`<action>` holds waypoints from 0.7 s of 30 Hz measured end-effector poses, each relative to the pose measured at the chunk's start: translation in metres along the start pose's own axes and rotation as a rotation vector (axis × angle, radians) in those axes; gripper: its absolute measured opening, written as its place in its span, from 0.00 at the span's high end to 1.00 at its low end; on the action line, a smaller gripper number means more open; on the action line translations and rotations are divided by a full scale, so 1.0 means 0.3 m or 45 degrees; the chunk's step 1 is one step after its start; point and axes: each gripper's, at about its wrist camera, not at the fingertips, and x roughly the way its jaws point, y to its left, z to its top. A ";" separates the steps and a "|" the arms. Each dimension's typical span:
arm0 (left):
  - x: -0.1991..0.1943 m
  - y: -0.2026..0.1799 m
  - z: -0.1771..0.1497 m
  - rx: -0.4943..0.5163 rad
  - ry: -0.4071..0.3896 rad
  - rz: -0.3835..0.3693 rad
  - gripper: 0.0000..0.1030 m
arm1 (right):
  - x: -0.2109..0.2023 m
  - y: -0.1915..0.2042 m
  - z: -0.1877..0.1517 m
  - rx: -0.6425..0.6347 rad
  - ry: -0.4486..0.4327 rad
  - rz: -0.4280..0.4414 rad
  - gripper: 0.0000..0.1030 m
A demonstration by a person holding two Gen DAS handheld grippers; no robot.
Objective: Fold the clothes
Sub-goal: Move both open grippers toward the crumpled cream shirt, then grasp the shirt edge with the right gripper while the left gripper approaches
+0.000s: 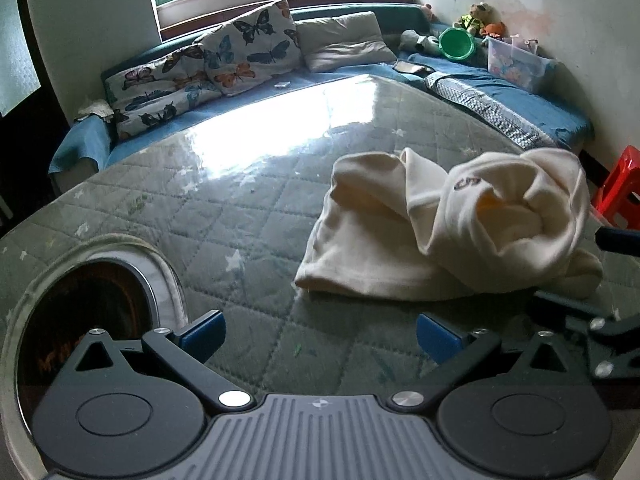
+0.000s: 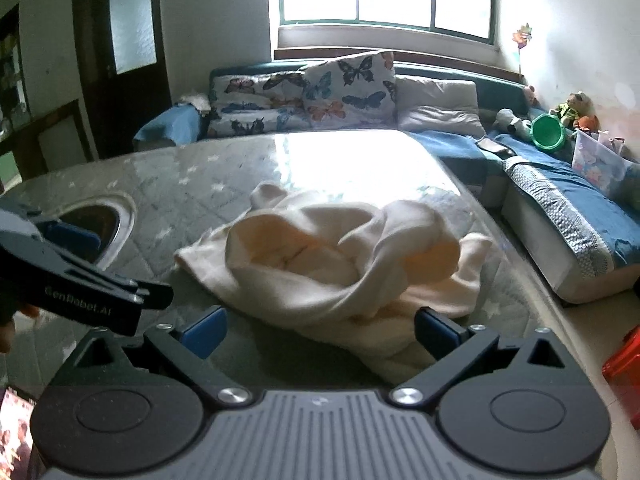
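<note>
A cream-white garment [image 1: 440, 224] lies crumpled in a heap on the grey quilted table cover [image 1: 240, 220]. In the left wrist view it is ahead and to the right of my left gripper [image 1: 320, 334], which is open and empty. In the right wrist view the garment [image 2: 328, 264] lies just ahead of my right gripper [image 2: 320, 330], which is open, with the cloth's near edge between its blue fingertips [image 2: 434, 332]. The left gripper's body [image 2: 80, 280] shows at the left of the right wrist view.
A round hole [image 1: 92, 312] opens in the table at the near left. A blue sofa [image 1: 500, 92] with butterfly cushions [image 1: 248, 48] wraps the far and right sides. A green bucket [image 1: 456, 42], a plastic box [image 1: 516, 60] and a red stool [image 1: 616, 188] are at the right.
</note>
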 end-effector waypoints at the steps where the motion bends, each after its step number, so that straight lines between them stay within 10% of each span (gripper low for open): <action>1: 0.002 0.001 0.007 0.000 -0.001 0.002 0.00 | -0.002 -0.008 0.011 0.006 -0.008 -0.003 0.05; 15: 0.011 0.023 0.084 -0.010 -0.045 0.012 0.00 | 0.038 -0.126 0.157 0.081 -0.102 -0.099 0.12; 21: 0.014 0.040 0.081 -0.013 -0.047 0.017 0.00 | 0.107 -0.164 0.161 0.094 -0.030 -0.061 0.41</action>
